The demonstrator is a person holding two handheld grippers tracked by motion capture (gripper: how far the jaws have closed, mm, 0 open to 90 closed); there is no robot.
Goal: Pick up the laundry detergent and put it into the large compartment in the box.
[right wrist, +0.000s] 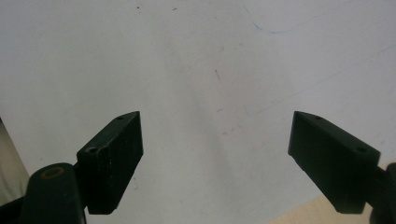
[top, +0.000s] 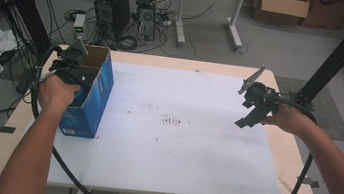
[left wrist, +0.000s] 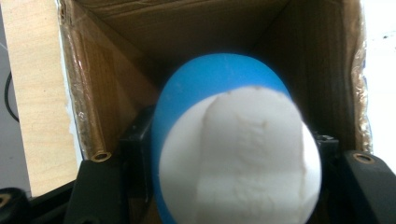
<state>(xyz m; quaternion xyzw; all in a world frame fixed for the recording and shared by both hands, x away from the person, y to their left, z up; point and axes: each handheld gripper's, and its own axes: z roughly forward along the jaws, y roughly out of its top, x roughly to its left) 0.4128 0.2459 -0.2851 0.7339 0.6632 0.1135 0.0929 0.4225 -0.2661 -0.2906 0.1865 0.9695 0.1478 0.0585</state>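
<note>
Left hand-held gripper (top: 74, 66) sits at the desk's left edge, poised over the open top of a blue cardboard box (top: 93, 98) that stands upright there on the white sheet (top: 178, 148) covering the desk. Its jaws are clamped on a blue-and-white ball (left wrist: 233, 149), one black pad on each flank; the left gripper view looks past the ball straight down into the box's brown interior (left wrist: 196, 32), so the ball hangs just inside or above the opening, apart from the walls as far as can be told. The ball's surface looks smooth and rounded, with a matte white patch facing the camera; it is probably light and somewhat slick, so a hold across its widest part, as now, seems the safest, since pads set off-centre would likely squeeze it out. Whether it is hard or soft cannot be told. The box looks light and thin-walled, so a nudge on its rim could tip it

Farther right, the middle of the desk bears a few small reddish marks (top: 172, 122). Near the right edge, the right hand-held gripper (top: 254, 110) hovers above the sheet, jaws spread wide with nothing between them
</note>
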